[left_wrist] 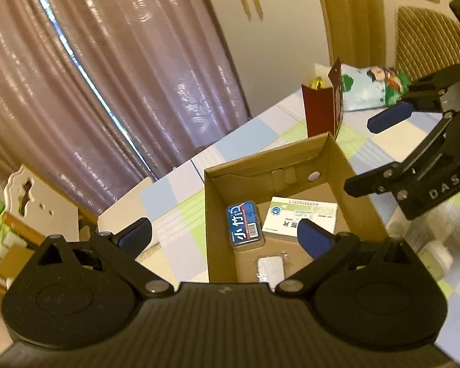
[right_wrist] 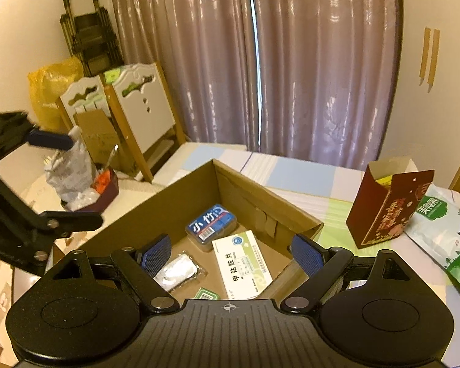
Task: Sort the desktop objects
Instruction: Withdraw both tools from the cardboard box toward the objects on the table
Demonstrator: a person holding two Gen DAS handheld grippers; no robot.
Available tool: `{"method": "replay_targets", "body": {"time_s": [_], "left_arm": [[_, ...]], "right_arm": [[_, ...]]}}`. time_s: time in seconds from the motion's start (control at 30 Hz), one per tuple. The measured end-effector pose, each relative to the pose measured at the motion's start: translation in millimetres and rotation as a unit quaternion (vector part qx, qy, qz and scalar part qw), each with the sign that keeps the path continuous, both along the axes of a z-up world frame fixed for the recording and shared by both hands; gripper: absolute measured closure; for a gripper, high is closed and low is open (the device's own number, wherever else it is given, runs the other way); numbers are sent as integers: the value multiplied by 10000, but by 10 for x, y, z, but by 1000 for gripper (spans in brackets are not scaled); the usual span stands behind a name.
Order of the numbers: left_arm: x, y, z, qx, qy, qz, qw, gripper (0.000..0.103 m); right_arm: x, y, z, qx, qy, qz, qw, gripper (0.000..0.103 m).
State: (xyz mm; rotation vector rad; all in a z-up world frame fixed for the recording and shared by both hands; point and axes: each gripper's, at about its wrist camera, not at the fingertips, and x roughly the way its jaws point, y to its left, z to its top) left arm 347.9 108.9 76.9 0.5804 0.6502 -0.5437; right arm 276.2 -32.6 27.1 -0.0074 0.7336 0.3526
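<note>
Four items are held in one cardboard box (right_wrist: 248,190); a red carton (right_wrist: 386,208) stands beside; both grippers' jaws are spread, empty.

we hold our black left two-finger gripper with blue pads (left_wrist: 225,237) wide open and empty; our matching black right gripper (right_wrist: 231,253) hangs beside it, spread apart and empty too.

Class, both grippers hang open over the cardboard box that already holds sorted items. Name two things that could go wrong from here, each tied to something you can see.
1. The left gripper and right gripper hover close together over the cardboard box; they might collide.
2. The dark red paper bag stands upright just beside the box, so a sweeping move toward the snack packet could topple it.
</note>
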Motion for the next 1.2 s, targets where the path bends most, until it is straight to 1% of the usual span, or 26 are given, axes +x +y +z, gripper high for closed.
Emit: {"method": "replay_targets", "body": {"time_s": [0.17,0.3,0.43,0.57,0.63,0.77,0.9,1.07,1.2], "left_arm": [[-306,126,144,-321,43,329,9989,2],[-590,247,200,-609,158,686,9957,1],[-864,353,169,-761,306,1147,9900,1],[-1133,453,119,-861,448,1636,9817,1],[-1272,466,42,-785,519,1850,9782,1],[-1514,447,-120,-689,661,2130,9724,1],[-1704,418,-230,-805,853,2295,9662,1],[-1914,346,-283,-795,831,2490,9617,1],[-2092,308,-271,-804,802,2658,9573,1]], "right_arm": [[-198,-143,71,139,-106,-10,9998,15],[-423,-271,96,161,-164,10,9997,15],[-648,-392,71,181,-129,0,9998,15],[-853,-441,2,91,-82,93,9999,15],[-949,-448,-42,20,-63,170,9998,15],[-1135,-450,-135,-105,-49,302,9995,15],[-1283,-419,-214,-173,9,491,9986,15],[-1441,-433,-213,-86,15,660,9978,15],[-1543,-479,-157,-17,-72,747,9972,15]]}}
